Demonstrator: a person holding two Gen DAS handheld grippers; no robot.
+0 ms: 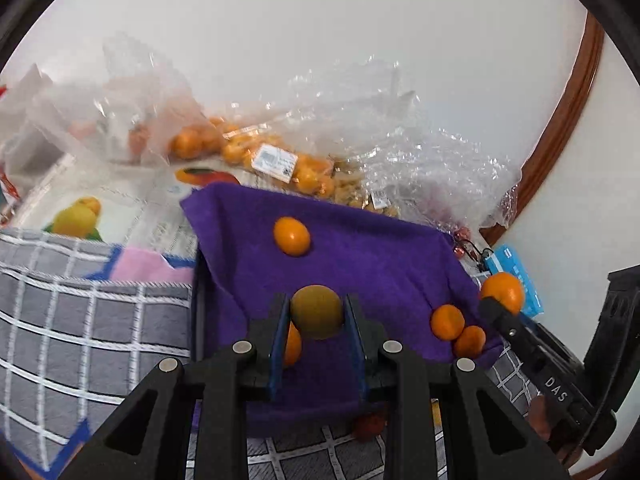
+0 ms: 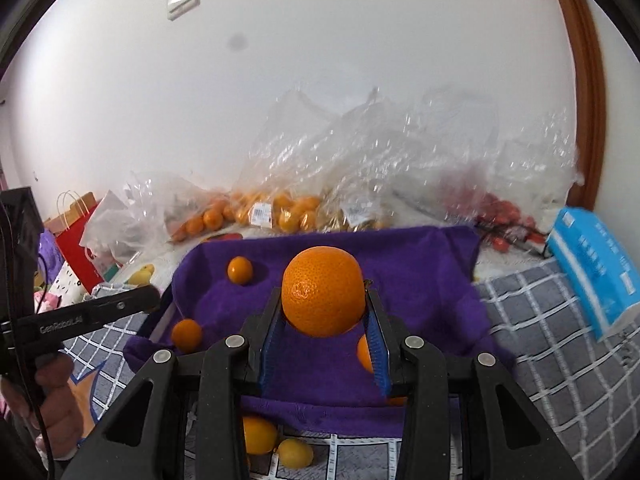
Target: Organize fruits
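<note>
My left gripper [image 1: 317,312] is shut on a dull olive-brown round fruit [image 1: 316,311] above the purple cloth [image 1: 380,264]. My right gripper [image 2: 324,304] is shut on a large orange [image 2: 323,290], also over the purple cloth [image 2: 420,280]; it shows at the right of the left wrist view [image 1: 503,293]. Small oranges lie on the cloth: one far [image 1: 291,236], a pair at the right [image 1: 448,322], one behind my left finger [image 1: 294,344]. In the right wrist view small oranges lie at the far left [image 2: 240,270] and near left [image 2: 186,334] of the cloth.
Clear plastic bags with oranges [image 1: 240,148] and crumpled wrap [image 1: 420,152] lie behind the cloth by the white wall. A blue tissue pack [image 2: 592,272] lies right. A grey checked blanket [image 1: 80,320] surrounds the cloth. An orange [image 2: 258,436] and a yellow fruit [image 2: 295,454] lie near me.
</note>
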